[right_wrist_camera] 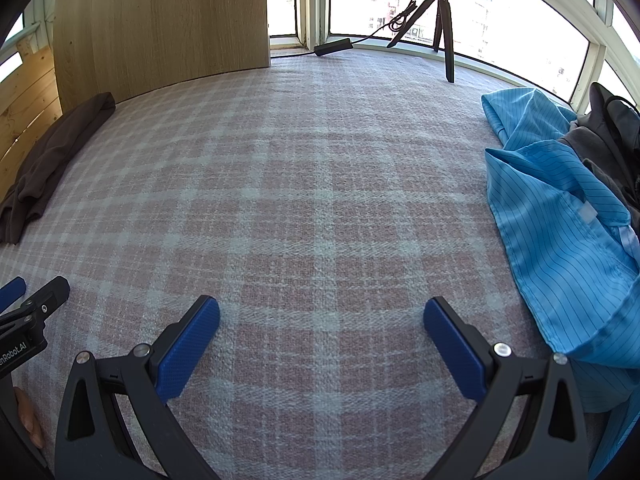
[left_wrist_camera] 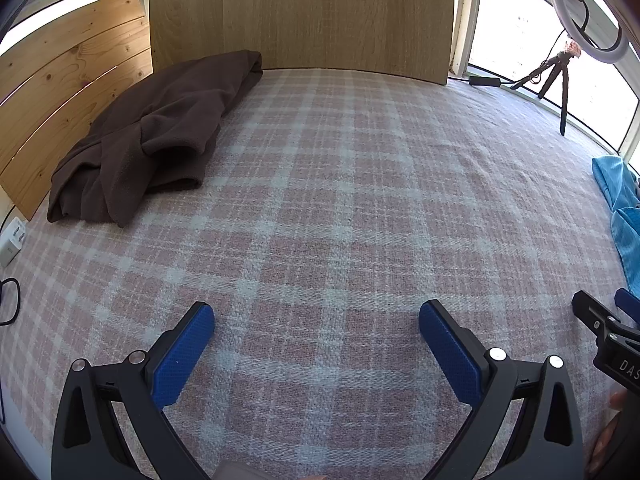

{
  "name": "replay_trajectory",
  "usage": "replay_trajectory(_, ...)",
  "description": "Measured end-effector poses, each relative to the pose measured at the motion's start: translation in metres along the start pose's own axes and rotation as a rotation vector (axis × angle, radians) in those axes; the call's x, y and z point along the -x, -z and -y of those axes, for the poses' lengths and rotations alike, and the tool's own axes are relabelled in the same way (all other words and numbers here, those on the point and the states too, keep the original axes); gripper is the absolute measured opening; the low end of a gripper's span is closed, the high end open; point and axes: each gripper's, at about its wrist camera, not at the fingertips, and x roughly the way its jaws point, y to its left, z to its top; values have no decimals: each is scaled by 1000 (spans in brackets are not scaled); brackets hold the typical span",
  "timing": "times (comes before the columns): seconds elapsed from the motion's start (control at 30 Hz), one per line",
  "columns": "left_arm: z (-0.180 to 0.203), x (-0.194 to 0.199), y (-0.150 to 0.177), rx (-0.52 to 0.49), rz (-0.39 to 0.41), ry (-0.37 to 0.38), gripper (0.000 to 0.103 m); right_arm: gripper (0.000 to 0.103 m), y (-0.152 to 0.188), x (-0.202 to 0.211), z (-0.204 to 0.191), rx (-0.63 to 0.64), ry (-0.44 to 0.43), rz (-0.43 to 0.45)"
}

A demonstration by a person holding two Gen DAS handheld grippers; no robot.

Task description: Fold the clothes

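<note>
A folded dark brown fleece garment lies at the far left of the plaid blanket, against the wooden boards; its end also shows in the right wrist view. A crumpled light blue striped garment is heaped at the right, just beyond my right gripper's right finger; its edge shows in the left wrist view. My left gripper stands open over bare blanket, holding nothing. My right gripper is open too, empty, beside the left one.
A wooden panel stands at the back, with pine boards on the left. A black tripod with a ring light and a cable stands by the windows. Dark grey clothes lie behind the blue garment. A white charger sits at the left edge.
</note>
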Motion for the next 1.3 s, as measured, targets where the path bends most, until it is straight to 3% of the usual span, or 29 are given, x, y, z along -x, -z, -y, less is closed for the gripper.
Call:
replay_trajectory(0.47,-2,-8,-3,-4,1,9,103,103,-4,-2,1,4,-2,-20)
replay_trajectory(0.7,-1,-10,-9,-52,-62,66,102,103,-26,-18,10,-35,13,-58)
replay_trajectory(1.03,4,38,-56,-124,16,188,102,103,-48,50,63,-176,98,44)
replay_trajectory(1.3,38,67,-77,-186,109,256,102,103,-60,105,124,-279,220,128)
